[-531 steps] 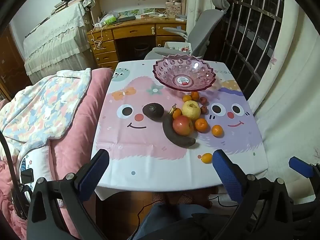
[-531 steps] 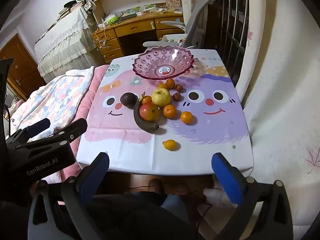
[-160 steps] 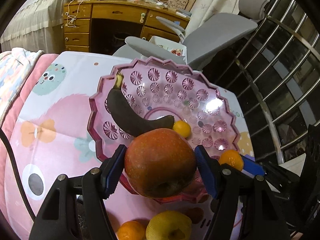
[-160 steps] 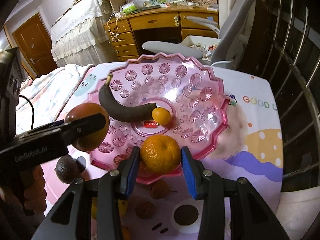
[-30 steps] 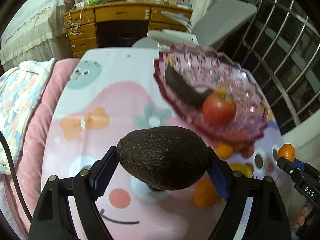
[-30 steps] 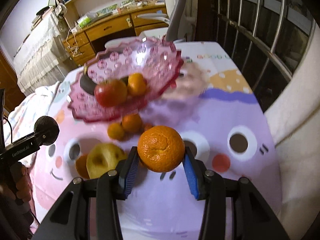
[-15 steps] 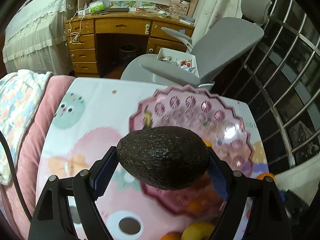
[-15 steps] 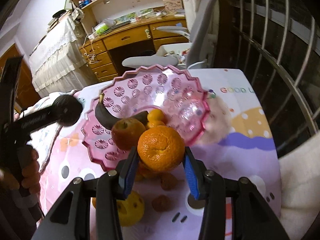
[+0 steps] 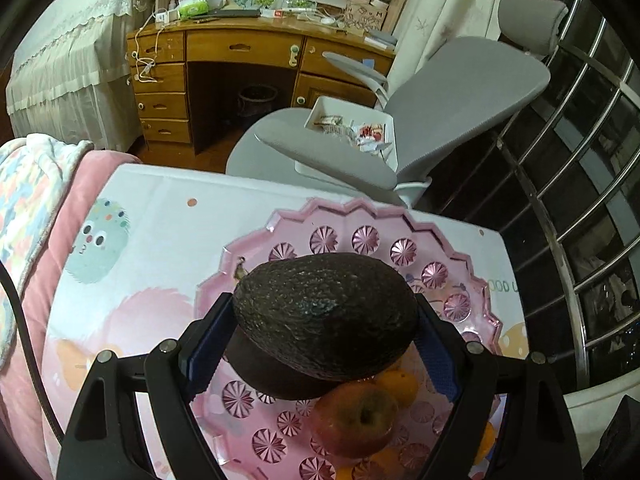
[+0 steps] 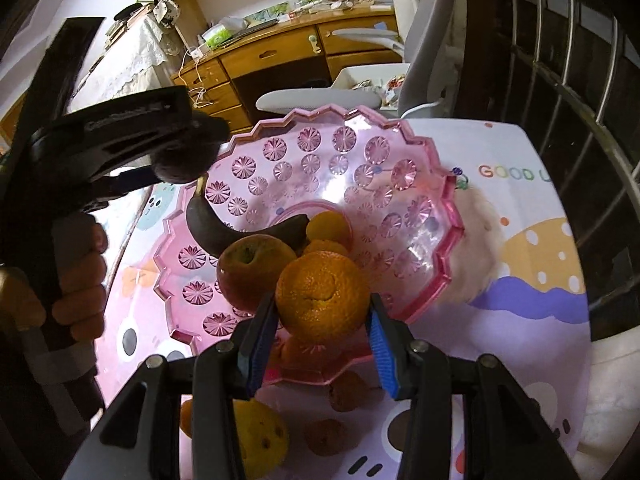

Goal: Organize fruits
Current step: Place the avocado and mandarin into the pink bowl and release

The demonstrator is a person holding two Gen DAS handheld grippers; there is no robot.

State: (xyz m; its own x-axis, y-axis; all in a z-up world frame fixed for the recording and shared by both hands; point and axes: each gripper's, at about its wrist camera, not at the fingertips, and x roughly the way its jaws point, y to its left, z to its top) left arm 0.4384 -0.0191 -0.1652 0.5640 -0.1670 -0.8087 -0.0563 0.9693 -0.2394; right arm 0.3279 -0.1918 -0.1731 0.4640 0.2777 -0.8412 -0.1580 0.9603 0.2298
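Left wrist view shows you the left gripper (image 9: pixel 325 344) clamped on a dark avocado (image 9: pixel 326 314), its blue pads pressing both ends of the fruit. You hold it above the pink bowl (image 9: pixel 460 268), which stands on the cartoon tablecloth (image 9: pixel 160 240). Inside the bowl, under the avocado, you can see a red apple (image 9: pixel 356 420), a blackened banana (image 9: pixel 276 376) and small oranges (image 9: pixel 396 384).

From the right wrist view, your right gripper (image 10: pixel 320 336) is closed on an orange (image 10: pixel 322 296), one blue pad on each side. It hangs over the near rim of the bowl, just in front of the apple. Your left hand (image 10: pixel 78 276) with its gripper appears at the left edge of this view, above the far left side of the bowl. On the cloth in front of the bowl lie a yellow apple (image 10: pixel 260 436) and some small brown fruits (image 10: pixel 326 438).
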